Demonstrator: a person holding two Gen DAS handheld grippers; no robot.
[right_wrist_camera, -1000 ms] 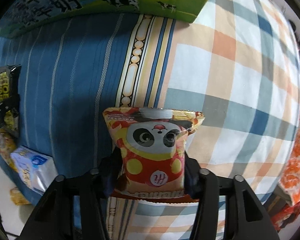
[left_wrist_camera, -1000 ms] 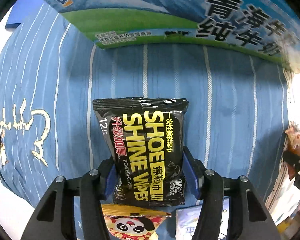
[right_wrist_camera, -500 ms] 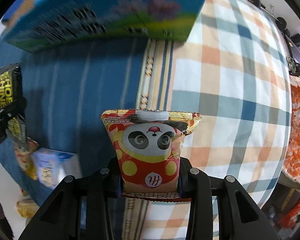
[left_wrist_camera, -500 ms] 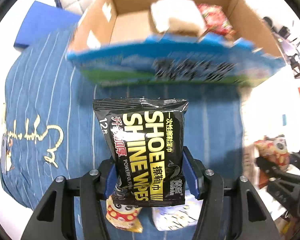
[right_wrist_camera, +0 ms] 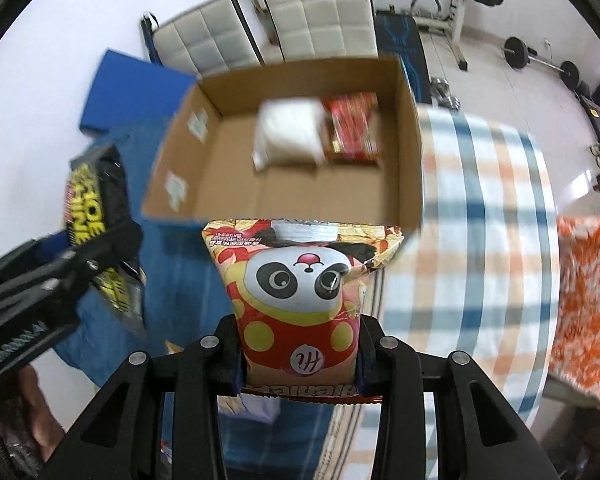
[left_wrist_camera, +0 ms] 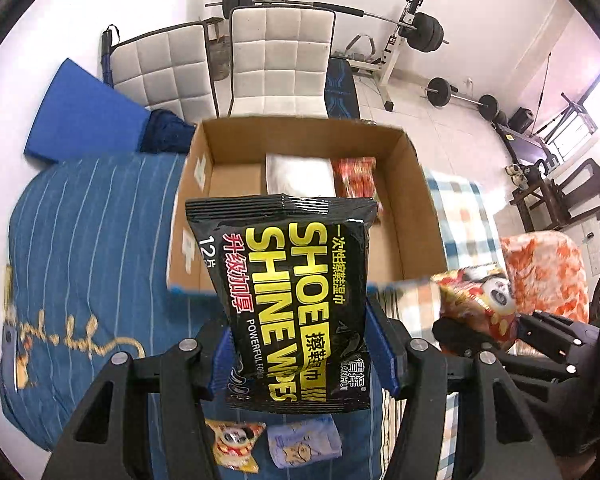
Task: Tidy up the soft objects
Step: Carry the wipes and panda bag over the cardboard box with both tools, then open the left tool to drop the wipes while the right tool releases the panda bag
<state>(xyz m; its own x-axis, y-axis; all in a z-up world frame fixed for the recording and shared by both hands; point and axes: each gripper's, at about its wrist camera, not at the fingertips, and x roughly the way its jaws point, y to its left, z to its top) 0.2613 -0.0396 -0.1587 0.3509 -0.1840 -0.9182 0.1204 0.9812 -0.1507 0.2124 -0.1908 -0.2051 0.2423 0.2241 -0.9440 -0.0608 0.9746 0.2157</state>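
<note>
Both packs now lifted above the open box (left_wrist_camera: 416, 184): left gripper (left_wrist_camera: 300, 364) clamps wipes pack (left_wrist_camera: 296, 300), right gripper (right_wrist_camera: 300, 364) tightened on panda snack (right_wrist_camera: 300, 300) (drop-in likely next).

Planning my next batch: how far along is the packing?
Done: a white pack and a red packet lie in the cardboard box. In hand: shoe wipes in the left gripper, panda snack in the right gripper. Left: a small panda packet and a blue tissue pack on the bed.

two packs in box (left_wrist_camera: 416, 200), chairs (left_wrist_camera: 280, 60) behind it
</note>
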